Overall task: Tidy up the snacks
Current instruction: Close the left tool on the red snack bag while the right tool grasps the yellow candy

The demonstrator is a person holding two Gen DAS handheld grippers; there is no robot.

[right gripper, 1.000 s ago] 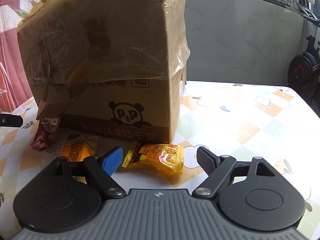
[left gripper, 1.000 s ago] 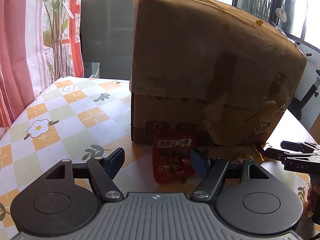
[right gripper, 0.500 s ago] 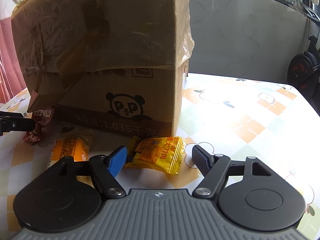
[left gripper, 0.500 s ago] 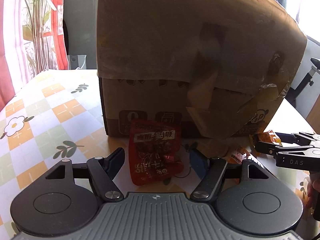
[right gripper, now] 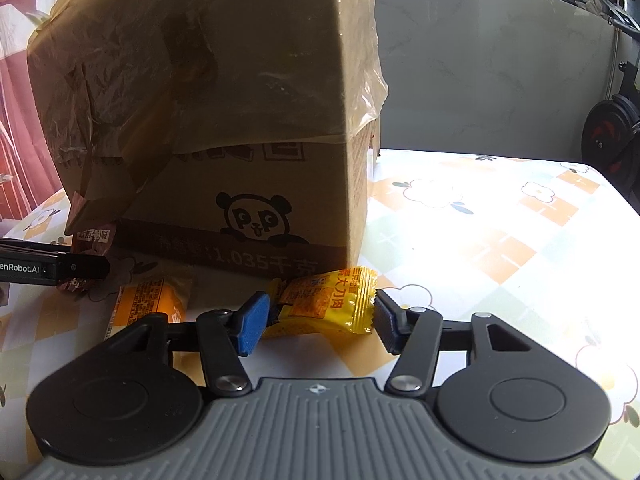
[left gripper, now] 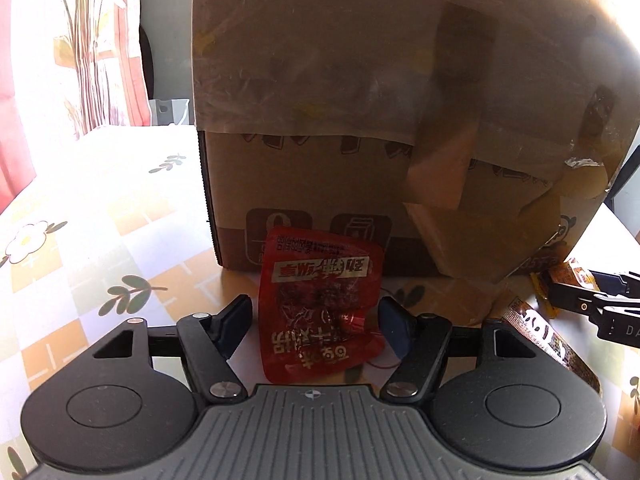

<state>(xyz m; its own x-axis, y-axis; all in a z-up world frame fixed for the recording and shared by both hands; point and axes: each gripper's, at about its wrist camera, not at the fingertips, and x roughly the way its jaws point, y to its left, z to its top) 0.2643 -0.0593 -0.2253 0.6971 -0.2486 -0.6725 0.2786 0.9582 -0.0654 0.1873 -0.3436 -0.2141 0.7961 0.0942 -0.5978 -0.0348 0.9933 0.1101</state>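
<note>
Floral tablecloth (right gripper: 500,240) w/ box (right gripper: 240,120) | L gripper (left gripper: 316,320) jaws spread wide, red pouch (left gripper: 320,308) straddled, ungripped; R gripper (right gripper: 316,320) jaws wide, yellow pkt (right gripper: 324,304) bracketed, unheld

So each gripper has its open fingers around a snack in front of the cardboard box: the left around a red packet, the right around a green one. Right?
Not quite. In the right wrist view the right gripper brackets a yellow packet, not green. The left gripper does bracket the red packet, before the cardboard box.
</note>
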